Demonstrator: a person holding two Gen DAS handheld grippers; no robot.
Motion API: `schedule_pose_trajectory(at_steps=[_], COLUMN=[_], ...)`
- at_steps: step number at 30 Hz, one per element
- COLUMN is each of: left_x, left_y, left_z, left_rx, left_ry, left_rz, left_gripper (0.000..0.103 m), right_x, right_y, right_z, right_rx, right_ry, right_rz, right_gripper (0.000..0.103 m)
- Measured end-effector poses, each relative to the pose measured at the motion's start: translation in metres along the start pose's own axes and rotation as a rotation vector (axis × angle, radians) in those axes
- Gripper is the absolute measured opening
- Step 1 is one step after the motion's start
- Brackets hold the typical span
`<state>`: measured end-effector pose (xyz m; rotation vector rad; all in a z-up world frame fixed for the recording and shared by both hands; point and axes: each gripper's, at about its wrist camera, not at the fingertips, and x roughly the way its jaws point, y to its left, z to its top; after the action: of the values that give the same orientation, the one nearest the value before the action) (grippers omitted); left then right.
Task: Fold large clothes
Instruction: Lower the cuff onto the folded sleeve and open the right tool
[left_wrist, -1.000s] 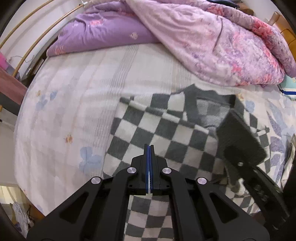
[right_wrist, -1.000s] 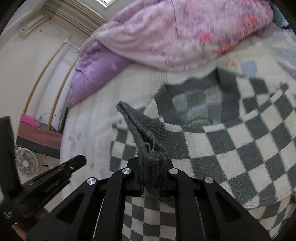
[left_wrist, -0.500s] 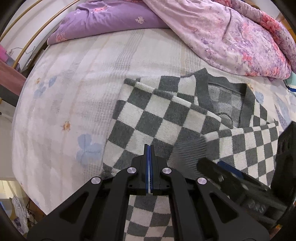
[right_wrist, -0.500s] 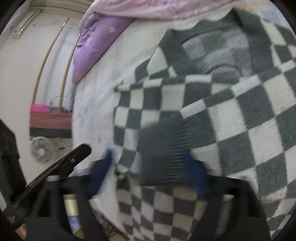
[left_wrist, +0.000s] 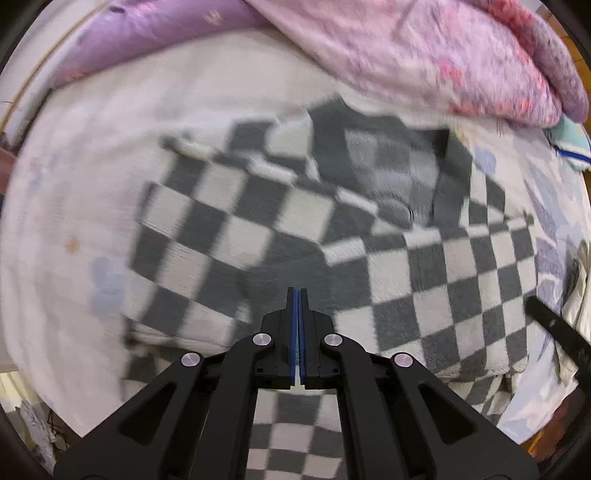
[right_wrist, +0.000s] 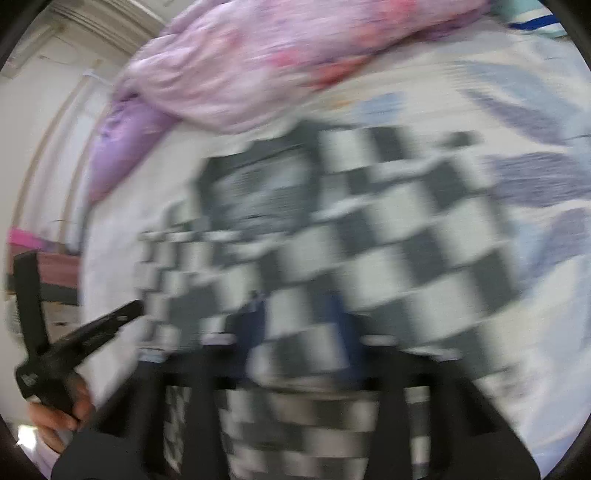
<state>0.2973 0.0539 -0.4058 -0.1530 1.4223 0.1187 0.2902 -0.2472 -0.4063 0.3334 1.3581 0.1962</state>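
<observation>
The grey-and-white checkerboard knitted sweater (left_wrist: 369, 236) lies flat on the pale floral bedsheet (left_wrist: 66, 192), directly ahead of and under both grippers, its dark collar at the far end towards the pink floral quilt (left_wrist: 424, 51), so its long axis runs away from them. The left gripper (left_wrist: 297, 310) has its blue-lined jaws pressed together on nothing. The right gripper (right_wrist: 295, 325) is motion-blurred; its jaws look spread over the fabric, and no writing is legible.

A big white bed sheet with pale blue flowers (left_wrist: 74, 192) covers the bed. At the far side lies a puffy pink blanket with red flower spots (left_wrist: 424, 55), all bunched up. Next to it is a soft purple pillow (left_wrist: 155, 33). A small teal cloth with a blue stripe (left_wrist: 570, 142) sits by the blanket's edge.
</observation>
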Motion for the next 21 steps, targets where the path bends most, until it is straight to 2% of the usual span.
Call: schedule_pose_trajectory(at_steps=[2, 5, 6, 7, 9, 11, 15, 18, 21], left_x=[0.019, 0.054, 0.063, 0.066, 0.067, 0.064, 0.061, 0.070, 0.073], left_y=[-0.005, -0.007, -0.006, -0.006, -0.007, -0.008, -0.007, -0.007, -0.009], left_z=[-0.003, -0.013, -0.016, -0.017, -0.016, -0.013, 0.001, 0.010, 0.015], left_rx=[-0.001, -0.024, -0.036, -0.040, -0.035, -0.031, -0.030, -0.028, -0.012], left_ry=[0.045, 0.139, 0.151, 0.139, 0.133, 0.131, 0.099, 0.104, 0.094], left_rz=[0.020, 0.039, 0.039, 0.040, 0.046, 0.052, 0.062, 0.060, 0.066], left_gripper=[0.002, 0.001, 0.001, 0.001, 0.001, 0.002, 0.002, 0.002, 0.002], right_x=[0.005, 0.029, 0.038, 0.047, 0.050, 0.043, 0.040, 0.051, 0.047], right_y=[-0.033, -0.078, -0.092, -0.106, -0.114, -0.106, -0.086, -0.091, -0.098], right_z=[-0.003, -0.029, -0.039, -0.048, -0.045, -0.031, 0.010, 0.045, 0.064], right_rx=[0.045, 0.115, 0.157, 0.209, 0.247, 0.233, 0.099, 0.127, 0.172], right_ry=[0.060, 0.209, 0.222, 0.200, 0.195, 0.189, 0.113, 0.098, 0.113], right_rz=[-0.062, -0.119, -0.070, -0.002, 0.031, -0.005, -0.059, -0.044, -0.016], right_gripper=[0.001, 0.000, 0.000, 0.000, 0.000, 0.000, 0.000, 0.000, 0.000])
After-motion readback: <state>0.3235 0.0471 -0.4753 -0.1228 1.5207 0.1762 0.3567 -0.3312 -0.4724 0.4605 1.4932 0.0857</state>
